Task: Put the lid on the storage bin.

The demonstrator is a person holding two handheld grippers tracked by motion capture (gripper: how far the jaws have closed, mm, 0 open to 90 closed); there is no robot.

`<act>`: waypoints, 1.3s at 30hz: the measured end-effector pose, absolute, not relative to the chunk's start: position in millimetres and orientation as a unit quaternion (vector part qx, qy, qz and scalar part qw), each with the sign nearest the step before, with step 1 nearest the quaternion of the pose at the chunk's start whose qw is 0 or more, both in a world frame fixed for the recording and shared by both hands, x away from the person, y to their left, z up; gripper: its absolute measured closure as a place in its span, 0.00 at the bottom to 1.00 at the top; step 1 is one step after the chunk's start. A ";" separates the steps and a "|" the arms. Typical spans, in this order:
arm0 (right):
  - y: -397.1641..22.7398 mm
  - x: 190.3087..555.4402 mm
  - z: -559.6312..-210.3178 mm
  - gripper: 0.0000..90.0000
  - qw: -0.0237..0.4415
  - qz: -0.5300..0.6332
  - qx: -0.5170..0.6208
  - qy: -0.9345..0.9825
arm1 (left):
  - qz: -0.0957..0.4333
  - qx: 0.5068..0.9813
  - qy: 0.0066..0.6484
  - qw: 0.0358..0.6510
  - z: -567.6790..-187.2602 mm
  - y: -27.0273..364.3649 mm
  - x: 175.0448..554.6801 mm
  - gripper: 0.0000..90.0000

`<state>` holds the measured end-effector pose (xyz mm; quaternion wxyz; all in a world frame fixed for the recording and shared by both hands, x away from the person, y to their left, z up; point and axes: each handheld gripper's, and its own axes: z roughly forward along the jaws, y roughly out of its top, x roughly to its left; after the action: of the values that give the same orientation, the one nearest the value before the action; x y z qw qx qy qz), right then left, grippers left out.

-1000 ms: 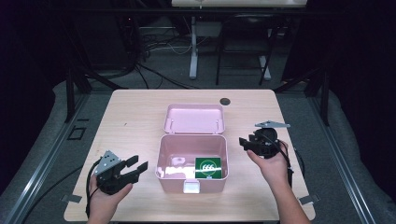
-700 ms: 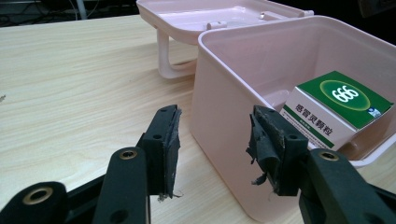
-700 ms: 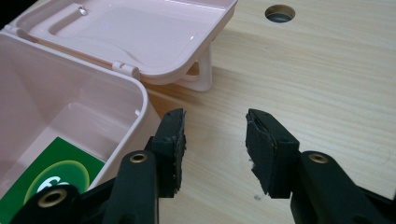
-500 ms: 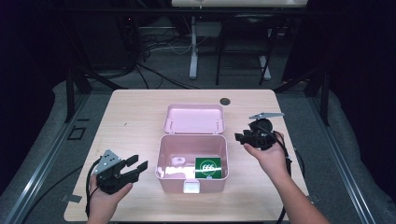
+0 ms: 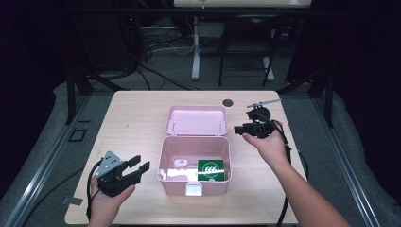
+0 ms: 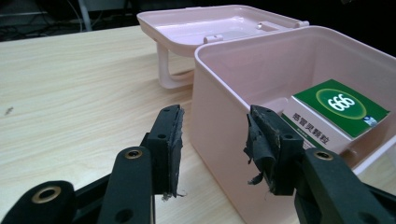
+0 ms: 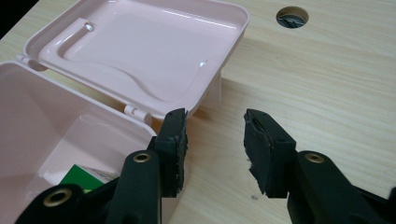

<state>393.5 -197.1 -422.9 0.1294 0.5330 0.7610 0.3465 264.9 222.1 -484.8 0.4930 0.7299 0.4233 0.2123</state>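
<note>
The box stands open near the front middle of the desk, latch side toward the person. Its lid is folded fully back behind it and rests on its handle, inner face up, so the interior is free from above. A carton lies flat in the right half of the box, against the front wall, label up; the left half holds nothing but a moulded stub on the floor.

The left gripper is held low just left of the box. Its jaws have just been closing a little, stand apart with nothing between them, and in the left gripper view point at the near corner of the box wall. The right gripper is held raised at the lid's right edge. Its jaws have just been opening a little, stand apart, empty, aimed at the lid's corner. This placement suggests the lid is the next thing to be handled, probably swung shut.

The box is pale pink glossy plastic with rounded corners and a lighter front latch. The carton is white with a green top face bearing a white oval and digits.
</note>
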 end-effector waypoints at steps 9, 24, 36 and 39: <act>-184.3 405.0 -417.1 0.65 0.122 0.333 0.533 0.768 | 0.189 0.732 0.419 0.503 -486.3 218.6 268.4 0.57; -165.1 427.4 -409.4 0.64 0.108 0.313 0.541 0.773 | 0.178 0.763 0.393 0.482 -484.2 201.6 270.9 0.61; -153.9 445.7 -408.6 0.64 0.105 0.302 0.554 0.769 | 0.173 0.774 0.380 0.477 -484.3 190.0 271.4 0.64; -153.0 448.8 -408.4 0.64 0.107 0.299 0.555 0.769 | 0.174 0.774 0.378 0.478 -484.6 188.7 271.0 0.67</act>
<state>448.8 -153.0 -408.4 0.1074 0.5547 0.7689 0.2992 271.0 188.7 -484.6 0.4779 0.7738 0.3776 0.1740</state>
